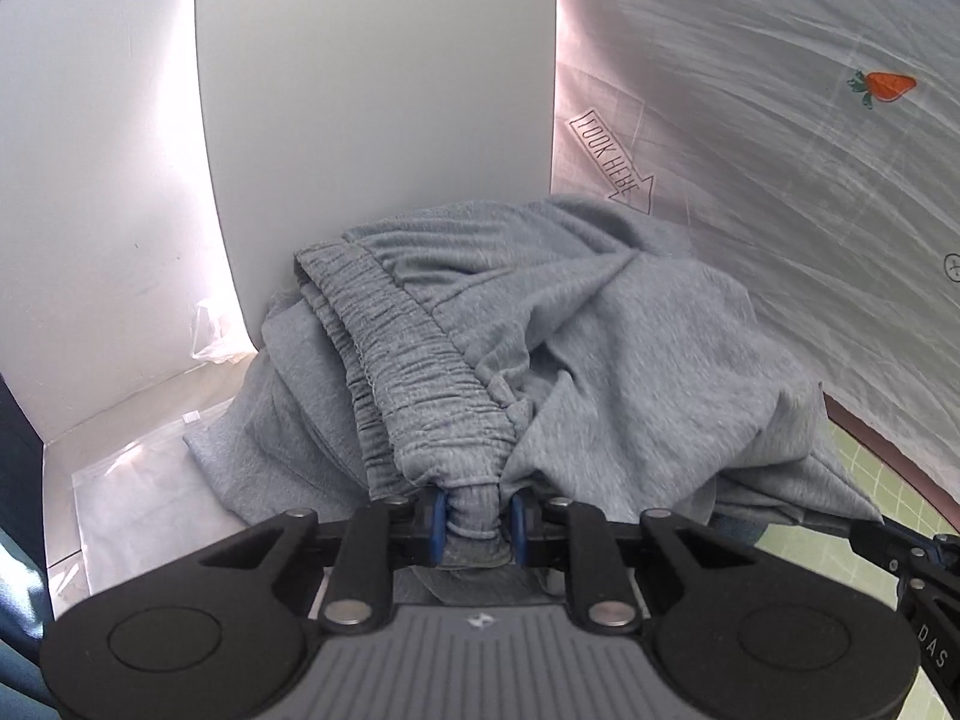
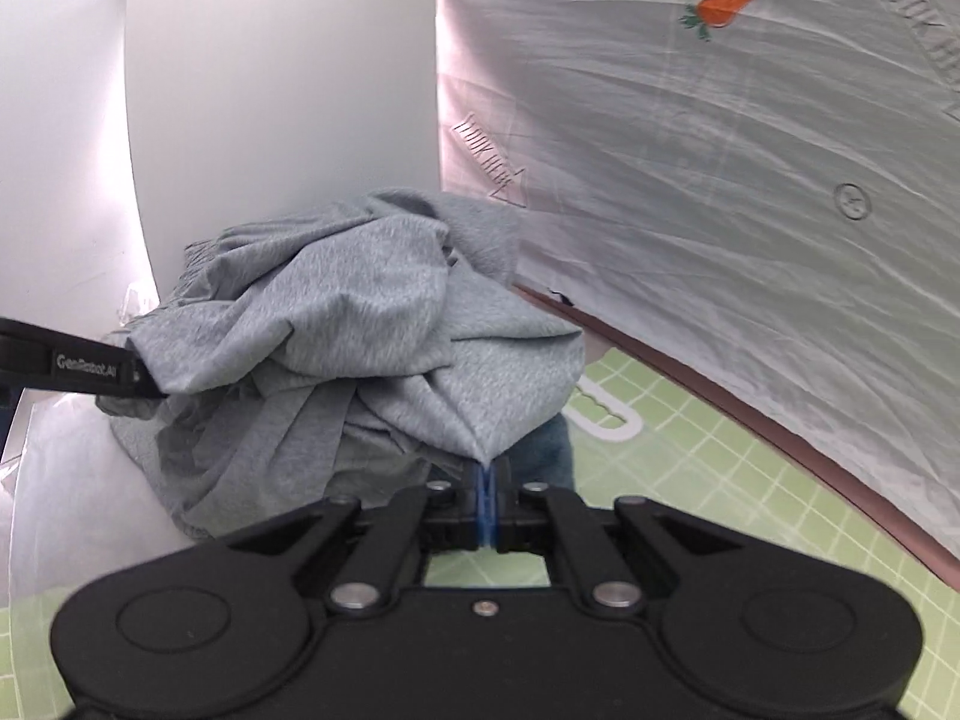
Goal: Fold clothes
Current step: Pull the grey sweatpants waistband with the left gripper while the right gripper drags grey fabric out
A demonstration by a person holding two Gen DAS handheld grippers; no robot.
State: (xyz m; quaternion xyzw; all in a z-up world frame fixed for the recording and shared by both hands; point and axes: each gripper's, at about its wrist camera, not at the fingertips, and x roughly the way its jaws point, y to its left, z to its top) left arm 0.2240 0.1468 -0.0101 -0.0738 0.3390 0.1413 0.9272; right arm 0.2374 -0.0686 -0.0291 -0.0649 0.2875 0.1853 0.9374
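A grey knit garment [image 1: 600, 330] with an elastic waistband [image 1: 408, 354] is bunched up in a heap. My left gripper [image 1: 477, 519] is shut on the end of the waistband, its blue pads [image 1: 437, 519] pinching the gathered fabric. In the right wrist view the same grey garment [image 2: 360, 330] hangs in folds. My right gripper [image 2: 486, 507] is shut on a pointed fold of its fabric. The left gripper's black finger [image 2: 78, 363] enters that view from the left, under the cloth.
A green grid cutting mat [image 2: 720, 480] covers the table. A white sheet with a carrot print [image 2: 720, 6] hangs at the right. A white curved backdrop [image 1: 372, 90] stands behind. Clear plastic [image 1: 120, 480] lies at the left. The right gripper's arm [image 1: 918, 552] shows at the far right.
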